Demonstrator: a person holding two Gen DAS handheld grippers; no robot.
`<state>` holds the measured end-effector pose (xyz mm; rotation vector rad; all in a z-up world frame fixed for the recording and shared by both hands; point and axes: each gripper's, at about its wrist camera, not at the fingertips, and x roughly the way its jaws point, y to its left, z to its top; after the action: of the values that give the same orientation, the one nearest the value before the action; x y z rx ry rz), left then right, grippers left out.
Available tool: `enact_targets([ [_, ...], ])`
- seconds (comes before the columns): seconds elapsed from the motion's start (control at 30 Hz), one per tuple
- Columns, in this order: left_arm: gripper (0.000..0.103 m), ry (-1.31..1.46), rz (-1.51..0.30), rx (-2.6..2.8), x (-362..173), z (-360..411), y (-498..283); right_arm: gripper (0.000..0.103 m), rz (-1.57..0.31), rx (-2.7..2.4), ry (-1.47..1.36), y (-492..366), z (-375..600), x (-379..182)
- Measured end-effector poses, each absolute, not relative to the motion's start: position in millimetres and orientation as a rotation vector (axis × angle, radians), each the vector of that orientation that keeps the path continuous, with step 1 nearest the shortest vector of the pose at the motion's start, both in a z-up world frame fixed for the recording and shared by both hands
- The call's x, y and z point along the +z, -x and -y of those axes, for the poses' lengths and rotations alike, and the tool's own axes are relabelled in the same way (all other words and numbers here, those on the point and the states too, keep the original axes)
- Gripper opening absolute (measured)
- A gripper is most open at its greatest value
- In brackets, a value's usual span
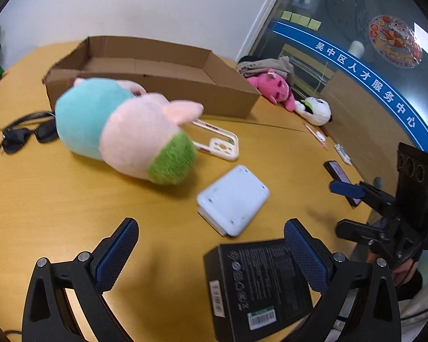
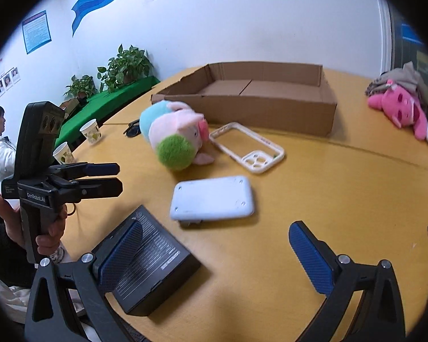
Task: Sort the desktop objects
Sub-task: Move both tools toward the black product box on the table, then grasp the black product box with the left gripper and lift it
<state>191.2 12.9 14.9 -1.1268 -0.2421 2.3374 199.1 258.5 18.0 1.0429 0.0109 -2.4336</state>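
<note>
I see a round yellow table [image 2: 314, 199]. At its twelve o'clock sits an open cardboard box [image 2: 259, 99]. Just before it lie a plush toy [image 2: 171, 136] and a phone case [image 2: 248, 148], with a white power bank [image 2: 212, 198] nearer me. A black box [image 2: 154, 262] lies at seven o'clock, paper cups [image 2: 90, 131] at ten, a pink plush [image 2: 399, 111] at two.

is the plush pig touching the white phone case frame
Cannot tell. In the right wrist view the plush pig overlaps the edge of the phone case frame, but neither view shows contact or a gap plainly.
</note>
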Motion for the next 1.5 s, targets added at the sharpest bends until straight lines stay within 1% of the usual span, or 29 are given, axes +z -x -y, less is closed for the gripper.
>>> enact_targets([
  [0.37,0.103,1.171,0.253,2.306,2.1,-12.4,-212.5,0.102,-0.093,-2.373,-1.046,-212.2,-240.2,8.6],
  [0.57,0.103,1.179,0.208,2.286,-1.2,-17.9,-223.5,0.102,-0.101,-2.359,-1.058,-218.7,-237.2,3.0],
  [0.93,0.103,1.189,0.223,2.256,-8.4,-20.3,-235.9,0.102,-0.115,-2.334,-1.084,-235.4,-235.5,-6.9],
  [1.17,0.102,1.255,0.259,2.187,-33.0,-20.1,-232.8,0.102,-0.06,-2.253,-1.18,-247.8,-240.4,-32.8],
  [1.23,0.102,1.248,0.246,2.175,-36.1,-21.8,-232.9,0.102,-0.034,-2.222,-1.195,-249.8,-239.1,-42.7],
  [1.4,0.102,1.23,0.248,2.103,-37.6,-27.7,-230.4,0.103,-0.136,-2.24,-1.173,-252.7,-220.0,-48.8],
  [1.5,0.101,1.214,0.273,2.041,-38.5,-31.2,-229.7,0.101,-0.173,-2.247,-1.122,-253.8,-206.7,-48.9],
])
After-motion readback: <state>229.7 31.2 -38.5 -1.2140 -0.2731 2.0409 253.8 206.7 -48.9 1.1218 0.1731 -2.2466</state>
